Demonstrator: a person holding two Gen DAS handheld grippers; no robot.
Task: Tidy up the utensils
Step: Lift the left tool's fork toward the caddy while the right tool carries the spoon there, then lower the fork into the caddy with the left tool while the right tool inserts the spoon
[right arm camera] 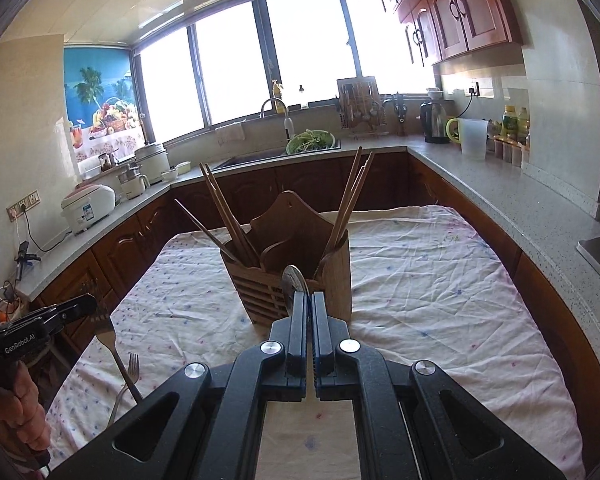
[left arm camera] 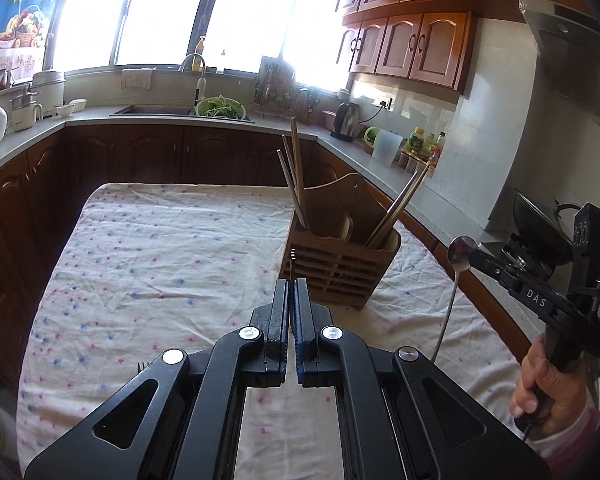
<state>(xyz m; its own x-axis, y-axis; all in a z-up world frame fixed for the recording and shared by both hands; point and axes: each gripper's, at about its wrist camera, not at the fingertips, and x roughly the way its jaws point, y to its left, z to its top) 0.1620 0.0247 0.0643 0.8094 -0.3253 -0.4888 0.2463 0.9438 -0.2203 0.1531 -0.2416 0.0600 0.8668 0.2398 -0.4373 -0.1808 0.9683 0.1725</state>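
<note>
A wooden utensil holder [left arm camera: 340,268] [right arm camera: 332,280] stands on the cloth-covered table [left arm camera: 160,240], with several chopsticks [left arm camera: 296,176] [right arm camera: 228,216] leaning in its outer compartments. My left gripper [left arm camera: 291,284] [right arm camera: 88,304] is shut on a metal fork [left arm camera: 291,266] [right arm camera: 110,340], tines up and handle hanging down. My right gripper [right arm camera: 310,296] [left arm camera: 474,258] is shut on a metal spoon [left arm camera: 460,252] [right arm camera: 294,280], bowl up. Both grippers hover above the table, short of the holder, one on each side. A second fork [right arm camera: 131,368] [left arm camera: 142,366] lies on the cloth near the front left.
Kitchen counters [right arm camera: 500,192] wrap around the table on three sides, carrying a kettle [right arm camera: 434,122], a white jug [right arm camera: 474,138], a rice cooker [right arm camera: 88,206] and a sink with a green colander [left arm camera: 220,108]. A stove and wok [left arm camera: 540,220] are at the right. A person's hand [left arm camera: 540,384] grips the right handle.
</note>
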